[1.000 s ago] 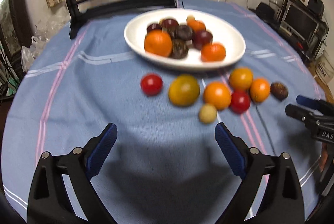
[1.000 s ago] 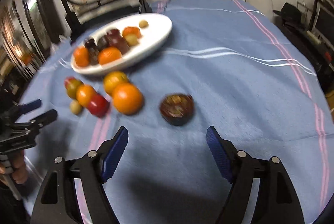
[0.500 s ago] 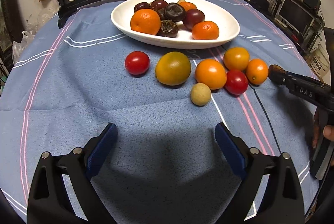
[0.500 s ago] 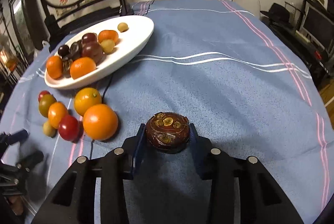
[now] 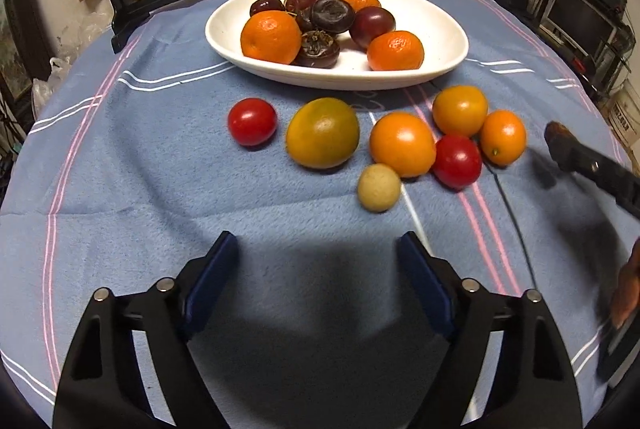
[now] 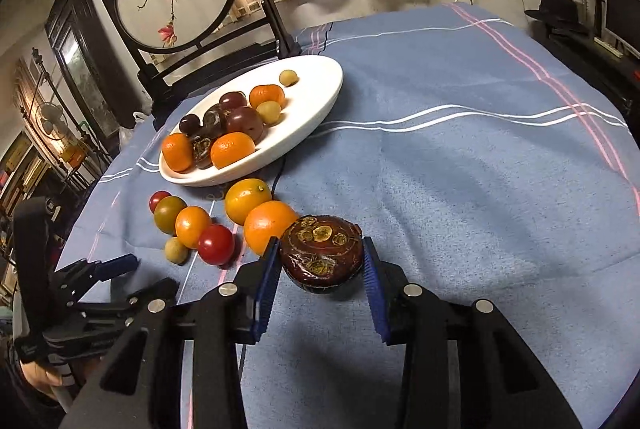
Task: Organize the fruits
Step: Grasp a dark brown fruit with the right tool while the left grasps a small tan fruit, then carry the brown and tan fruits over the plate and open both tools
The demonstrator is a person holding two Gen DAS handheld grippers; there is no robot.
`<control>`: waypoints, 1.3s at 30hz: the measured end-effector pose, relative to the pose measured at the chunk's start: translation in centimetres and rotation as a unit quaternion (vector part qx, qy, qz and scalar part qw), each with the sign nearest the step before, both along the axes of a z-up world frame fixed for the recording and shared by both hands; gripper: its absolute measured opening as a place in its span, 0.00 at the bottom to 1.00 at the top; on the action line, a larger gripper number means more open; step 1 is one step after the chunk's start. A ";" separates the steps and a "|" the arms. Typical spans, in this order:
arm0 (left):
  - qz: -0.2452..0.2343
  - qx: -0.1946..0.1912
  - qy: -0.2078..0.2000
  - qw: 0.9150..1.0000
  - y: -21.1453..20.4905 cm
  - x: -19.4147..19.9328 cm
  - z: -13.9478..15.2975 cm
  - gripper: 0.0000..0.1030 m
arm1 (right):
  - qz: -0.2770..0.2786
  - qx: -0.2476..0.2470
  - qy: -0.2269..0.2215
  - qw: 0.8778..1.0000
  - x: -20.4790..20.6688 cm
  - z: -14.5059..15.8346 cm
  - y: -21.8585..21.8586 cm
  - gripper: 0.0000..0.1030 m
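White oval plate [image 5: 448, 41] near the table's [image 6: 460, 169] far edge holds oranges and dark fruits. Right gripper [image 6: 320, 271] clamps a dark brown, gold-patterned round fruit [image 6: 322, 253] beside the loose fruits [image 5: 400, 145]. Left gripper [image 5: 318, 277], closing, holds nothing between its jaws.

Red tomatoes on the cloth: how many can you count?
2. One red tomato lies left of the group; the other red tomato sits among the oranges. No others show.

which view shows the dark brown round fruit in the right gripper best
Right wrist view: the dark brown round fruit sits whole and sharp between the right gripper pads. The left wrist view catches only a blurred brown edge at its right side.
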State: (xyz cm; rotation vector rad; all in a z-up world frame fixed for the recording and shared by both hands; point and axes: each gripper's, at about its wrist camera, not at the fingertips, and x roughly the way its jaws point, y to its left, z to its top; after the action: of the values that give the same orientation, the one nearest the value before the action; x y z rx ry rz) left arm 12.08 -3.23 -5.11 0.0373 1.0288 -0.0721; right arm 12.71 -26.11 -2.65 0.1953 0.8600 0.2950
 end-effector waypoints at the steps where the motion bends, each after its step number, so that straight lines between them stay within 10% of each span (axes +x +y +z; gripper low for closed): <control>1: 0.000 -0.001 0.003 1.000 -0.3 0.3 0.0 0.75 | 0.000 0.004 -0.004 1.000 -0.1 0.1 0.0 0.39; 7: -0.002 0.005 0.000 1.000 -1.6 1.5 0.2 0.64 | 0.005 0.016 -0.020 1.000 -0.7 0.8 -0.3 0.39; 12: -0.023 -0.002 -0.008 1.000 -2.7 2.3 0.5 0.21 | 0.018 0.013 -0.017 1.000 -0.9 0.6 0.2 0.39; 27: -0.046 -0.026 -0.046 0.998 0.4 0.1 5.3 0.21 | 0.051 0.005 -0.026 0.998 -0.9 1.8 2.7 0.39; 39: -0.014 -0.022 -0.077 0.997 1.8 9.3 8.8 0.21 | 0.111 -0.048 -0.063 0.991 6.4 5.2 10.7 0.39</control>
State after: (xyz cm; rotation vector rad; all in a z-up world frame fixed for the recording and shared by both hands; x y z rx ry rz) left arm 21.39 -1.44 3.67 0.0164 0.8721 -0.1163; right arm 19.08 -15.45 2.60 -0.0091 0.7685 0.4677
